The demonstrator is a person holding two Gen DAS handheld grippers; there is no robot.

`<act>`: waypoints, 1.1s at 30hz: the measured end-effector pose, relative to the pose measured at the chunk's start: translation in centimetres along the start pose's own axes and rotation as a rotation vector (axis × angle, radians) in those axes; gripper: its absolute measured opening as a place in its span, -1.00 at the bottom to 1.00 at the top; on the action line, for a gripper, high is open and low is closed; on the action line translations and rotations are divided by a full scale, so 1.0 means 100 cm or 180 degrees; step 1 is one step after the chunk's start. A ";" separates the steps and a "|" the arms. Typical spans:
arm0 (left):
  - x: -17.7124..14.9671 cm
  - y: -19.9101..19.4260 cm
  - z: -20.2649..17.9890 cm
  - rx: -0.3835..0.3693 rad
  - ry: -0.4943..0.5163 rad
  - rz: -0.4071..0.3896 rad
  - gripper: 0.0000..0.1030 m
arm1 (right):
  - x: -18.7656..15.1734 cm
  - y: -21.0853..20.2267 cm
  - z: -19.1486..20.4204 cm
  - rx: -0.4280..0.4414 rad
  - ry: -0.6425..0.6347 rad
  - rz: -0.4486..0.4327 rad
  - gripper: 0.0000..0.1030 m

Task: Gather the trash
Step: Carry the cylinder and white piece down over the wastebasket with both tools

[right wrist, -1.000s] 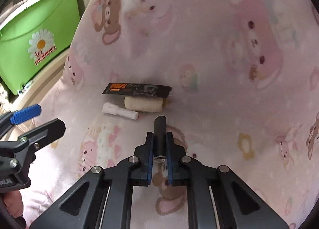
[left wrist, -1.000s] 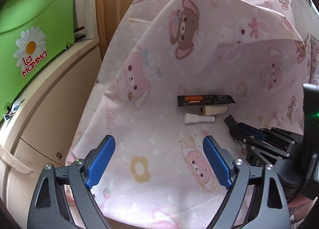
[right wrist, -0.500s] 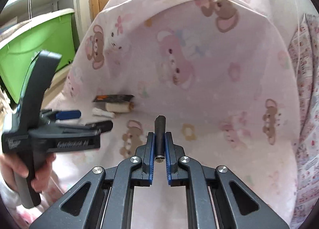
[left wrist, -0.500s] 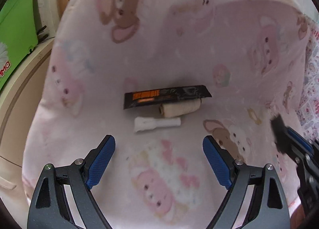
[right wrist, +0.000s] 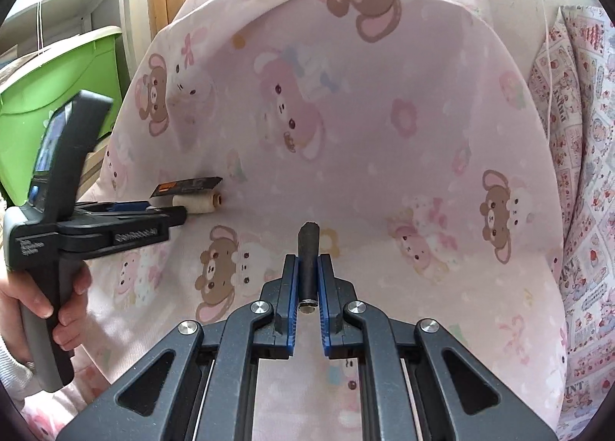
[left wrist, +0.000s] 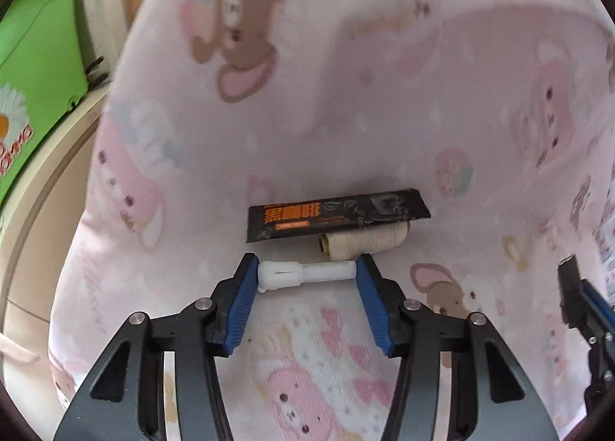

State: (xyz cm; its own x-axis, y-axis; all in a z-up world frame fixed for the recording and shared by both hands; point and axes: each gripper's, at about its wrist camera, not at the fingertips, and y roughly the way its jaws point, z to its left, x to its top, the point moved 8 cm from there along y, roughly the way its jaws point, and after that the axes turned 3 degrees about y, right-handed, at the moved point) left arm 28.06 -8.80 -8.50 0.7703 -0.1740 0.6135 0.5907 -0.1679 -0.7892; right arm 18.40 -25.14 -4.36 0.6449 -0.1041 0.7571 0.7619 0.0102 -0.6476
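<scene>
My left gripper (left wrist: 306, 275) has just been closing, and now its two blue pads stand at the two ends of the white plastic piece (left wrist: 305, 273), which lies lengthwise between them on the pink cartoon bedsheet (left wrist: 346, 95). A moment ago these jaws were wide open and the piece lay free, a little farther away. The pads look to touch both ends, so I judge the grip is made or almost made, but it holds only by the tips and may slip. Just behind the piece, on the far side, remain the black coffee sachet (left wrist: 338, 218) and the cream thread spool (left wrist: 365, 245), touching each other. My right gripper (right wrist: 307, 279) is closed tight on a dark stick (right wrist: 308, 260) and has moved away to the right, well apart from the pile. The green box (left wrist: 38, 68) stands far left.
</scene>
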 end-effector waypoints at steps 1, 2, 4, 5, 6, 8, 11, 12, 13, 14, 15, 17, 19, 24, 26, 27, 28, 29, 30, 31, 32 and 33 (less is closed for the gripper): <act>-0.001 -0.005 0.001 -0.0021 -0.0008 -0.0032 -0.02 | 0.000 -0.001 0.000 -0.0010 -0.0014 -0.0012 -0.79; -0.002 -0.009 0.001 -0.0026 0.0005 -0.0058 -0.02 | -0.001 -0.003 -0.001 -0.0029 -0.0029 -0.0020 -0.79; -0.006 -0.020 0.002 -0.0019 0.0070 -0.0122 -0.02 | -0.001 -0.006 -0.001 -0.0037 -0.0040 -0.0036 -0.79; -0.008 -0.028 0.001 -0.0015 0.0125 -0.0161 -0.02 | -0.001 -0.010 0.000 -0.0029 -0.0039 -0.0050 -0.79; -0.009 -0.034 -0.001 -0.0009 0.0187 -0.0205 -0.02 | -0.001 -0.012 0.001 -0.0021 -0.0036 -0.0065 -0.79; -0.013 -0.049 -0.003 0.0004 0.0308 -0.0323 -0.02 | 0.003 -0.017 0.007 0.0011 -0.0070 -0.0105 -0.79; -0.019 -0.068 -0.008 -0.0001 0.0337 -0.0454 -0.02 | 0.009 -0.025 0.019 0.0019 -0.0150 -0.0159 -0.79; -0.020 -0.072 -0.009 -0.0036 0.0328 -0.0469 -0.02 | 0.010 -0.029 0.022 0.0056 -0.0153 -0.0176 -0.79; -0.022 -0.078 -0.011 -0.0065 0.0324 -0.0478 -0.02 | 0.011 -0.034 0.025 0.0092 -0.0159 -0.0195 -0.79; -0.023 -0.082 -0.013 -0.0075 0.0334 -0.0480 -0.02 | 0.012 -0.040 0.029 0.0121 -0.0181 -0.0227 -0.79; -0.025 -0.087 -0.014 -0.0082 0.0357 -0.0488 -0.02 | 0.013 -0.045 0.032 0.0134 -0.0209 -0.0254 -0.79; -0.030 -0.100 -0.017 -0.0025 0.0426 -0.0489 -0.02 | 0.014 -0.057 0.037 0.0175 -0.0269 -0.0301 -0.79; -0.037 -0.109 -0.022 0.0085 0.0521 -0.0333 -0.02 | 0.015 -0.071 0.039 0.0225 -0.0288 -0.0333 -0.79; -0.060 -0.154 -0.024 -0.0226 0.0489 -0.0407 -0.02 | 0.013 -0.094 0.044 0.0323 -0.0269 -0.0276 -0.79; -0.067 -0.170 -0.025 -0.0167 0.0475 -0.0447 -0.02 | 0.009 -0.106 0.048 0.0386 -0.0278 -0.0244 -0.79; -0.071 -0.177 -0.025 -0.0156 0.0456 -0.0460 -0.02 | 0.006 -0.112 0.050 0.0375 -0.0317 -0.0226 -0.79; -0.072 -0.183 -0.023 -0.0156 0.0425 -0.0479 -0.02 | 0.003 -0.118 0.052 0.0354 -0.0359 -0.0209 -0.79; -0.075 -0.189 -0.022 -0.0156 0.0388 -0.0500 -0.02 | 0.000 -0.124 0.054 0.0338 -0.0393 -0.0191 -0.79; -0.077 -0.192 -0.020 -0.0143 0.0367 -0.0513 -0.02 | -0.003 -0.131 0.057 0.0376 -0.0397 -0.0186 -0.79; -0.080 -0.195 -0.018 -0.0113 0.0356 -0.0526 -0.02 | -0.006 -0.138 0.060 0.0431 -0.0391 -0.0177 -0.79; -0.083 -0.198 -0.017 -0.0081 0.0348 -0.0544 -0.02 | -0.011 -0.145 0.064 0.0491 -0.0378 -0.0155 -0.79; -0.087 -0.201 -0.016 -0.0056 0.0349 -0.0551 -0.01 | -0.016 -0.151 0.067 0.0528 -0.0374 -0.0137 -0.79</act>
State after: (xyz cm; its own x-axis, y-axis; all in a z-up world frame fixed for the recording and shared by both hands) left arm 9.11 -5.43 2.04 0.6262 -0.2454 0.7401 0.7071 -0.2212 -0.6716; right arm 6.26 -18.43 4.73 0.6068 0.0086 0.7948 0.7820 0.1730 -0.5988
